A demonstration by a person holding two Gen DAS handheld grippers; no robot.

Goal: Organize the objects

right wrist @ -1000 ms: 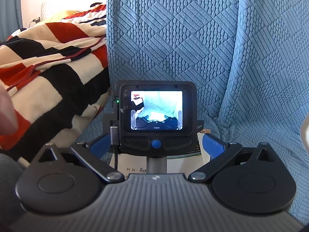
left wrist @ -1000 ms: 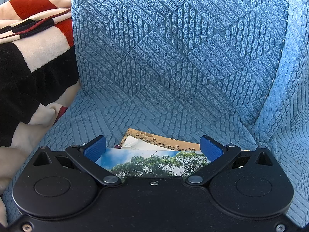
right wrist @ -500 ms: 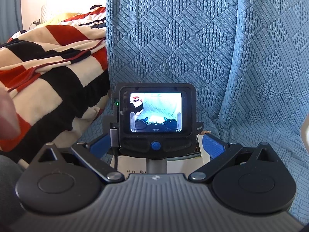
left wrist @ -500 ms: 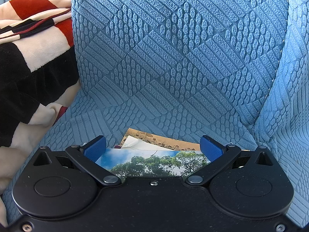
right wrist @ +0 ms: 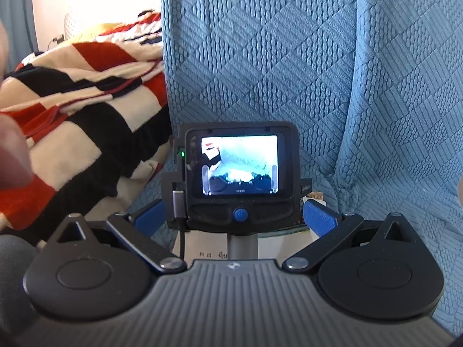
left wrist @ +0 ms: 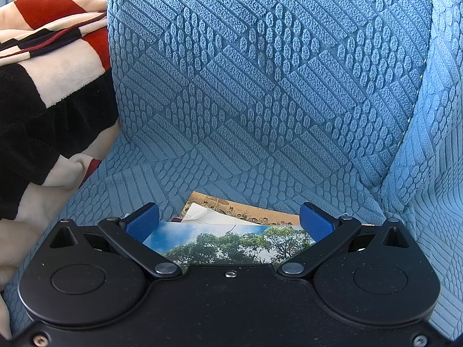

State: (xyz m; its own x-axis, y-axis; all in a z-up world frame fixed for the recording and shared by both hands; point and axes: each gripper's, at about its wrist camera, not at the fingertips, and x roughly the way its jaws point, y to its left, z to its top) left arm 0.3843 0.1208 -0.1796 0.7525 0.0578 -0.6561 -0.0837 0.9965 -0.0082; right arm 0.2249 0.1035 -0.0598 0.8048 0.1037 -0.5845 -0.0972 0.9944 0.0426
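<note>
Blue quilted fabric (left wrist: 260, 86) covers the seat and backrest of what looks like an armchair or sofa, filling most of both views. To the left lies a fleece blanket (left wrist: 52, 92) striped in red, black and cream, bunched against the blue cover.

On the seat, close in front of the left gripper (left wrist: 228, 222), rests a small pile of flat printed things. Uppermost is a photo of green trees under a blue sky (left wrist: 231, 243); beneath it a white sheet (left wrist: 208, 217) with a curled corner, and under that a tan card with small drawn figures (left wrist: 246, 209) pokes out toward the backrest. The left gripper's blue fingers (left wrist: 143, 221) are spread wide apart, released, one at each side of the pile's near edge, and do not grasp anything.

In the right wrist view, the right gripper (right wrist: 234, 217) has its blue fingers (right wrist: 318, 219) likewise spread and empty. Between them, seen from behind, stands the other gripper's back with a small lit screen (right wrist: 239, 164) and a blue button below it. Under that device a white paper with printed characters (right wrist: 208, 245) lies on the seat. A blurred fingertip (right wrist: 13, 156) shows at the far left edge.
</note>
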